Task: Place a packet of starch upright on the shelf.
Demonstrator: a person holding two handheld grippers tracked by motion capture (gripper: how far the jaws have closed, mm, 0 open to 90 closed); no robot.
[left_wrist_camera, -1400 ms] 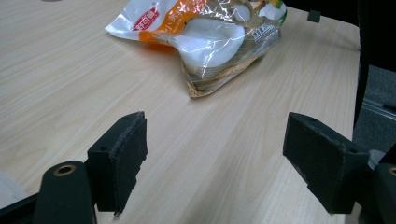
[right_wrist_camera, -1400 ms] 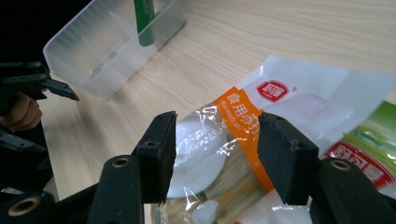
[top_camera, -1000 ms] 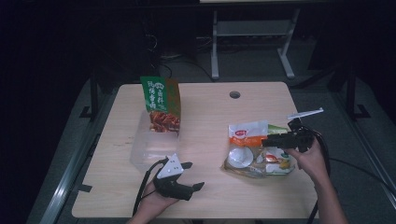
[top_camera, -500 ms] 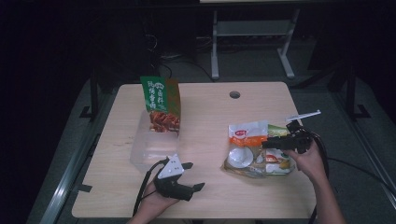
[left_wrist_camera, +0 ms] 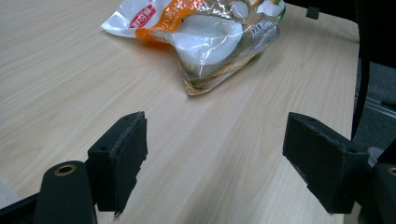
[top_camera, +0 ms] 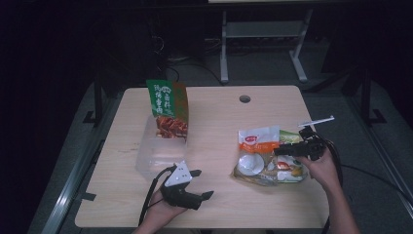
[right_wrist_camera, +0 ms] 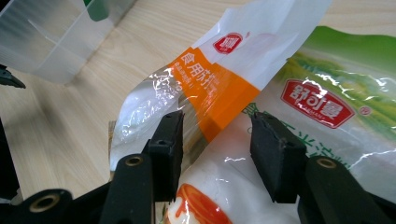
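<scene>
Down came the right gripper [top_camera: 278, 151] over the last second, easing from just above the heap of packets to sit low against it; the left gripper [top_camera: 199, 184] had not budged from its spot near the front edge of the table [top_camera: 219, 117]. Nothing else on the tabletop had shifted.

Over on the right, the jaws stood partly open astride the orange-and-white packet [right_wrist_camera: 212, 91], one jaw on either side of its clear lower part, with no squeeze on it that could be made out. That packet lay atop the pile at the table's right side, overlapping a green-and-white packet [right_wrist_camera: 336, 100] beside it and a red-printed clear bag [right_wrist_camera: 210, 186] below.

At the left, the gripper's jaws gaped wide over bare wood, holding nothing, pointed toward the pile [left_wrist_camera: 210, 37] well ahead of it.

As for containers, a clear plastic box [top_camera: 157, 155] sat left of centre, just behind the left gripper. A green snack bag [top_camera: 168, 107] stood upright at the box's far end, and whether its foot was inside the box could not be told.
</scene>
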